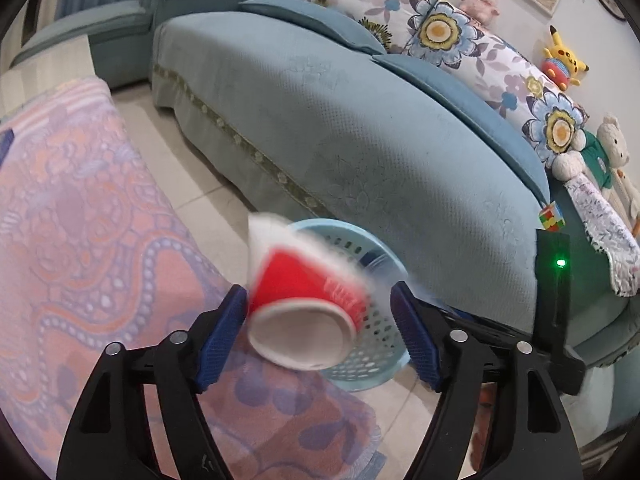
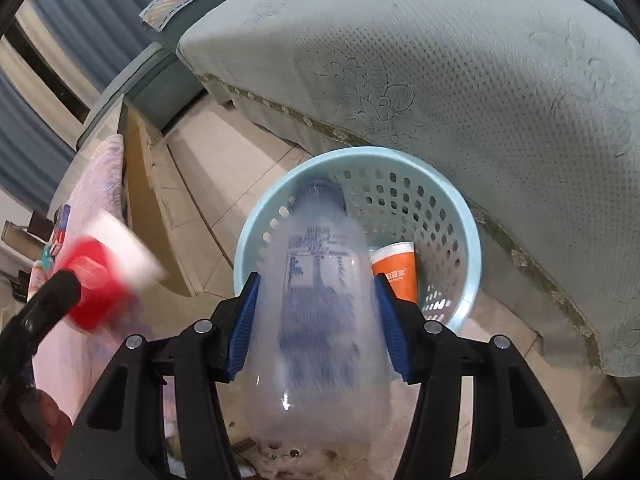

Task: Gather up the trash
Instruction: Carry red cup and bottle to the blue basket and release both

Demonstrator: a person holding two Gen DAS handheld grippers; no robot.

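Mid-task. An orange cup (image 2: pixel 394 270) already sits inside the light-blue basket (image 2: pixel 472 248), frame center. The right gripper (image 2: pixel 316 320) clamps a clear plastic bottle (image 2: pixel 320 312), neck pointing into the basket. In the left view, the left gripper (image 1: pixel 320 332) is spread wide around a blurred red paper cup (image 1: pixel 304 300), lower center; it's probably dropping free, though blur hides contact. Both items are not yet binned.

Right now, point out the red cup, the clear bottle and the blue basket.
red cup (image 1: pixel 304 284): left wrist view, on its red side wall.
clear bottle (image 2: pixel 316 304): right wrist view, on its printed body.
blue basket (image 2: pixel 472 236): right wrist view, on its right rim.
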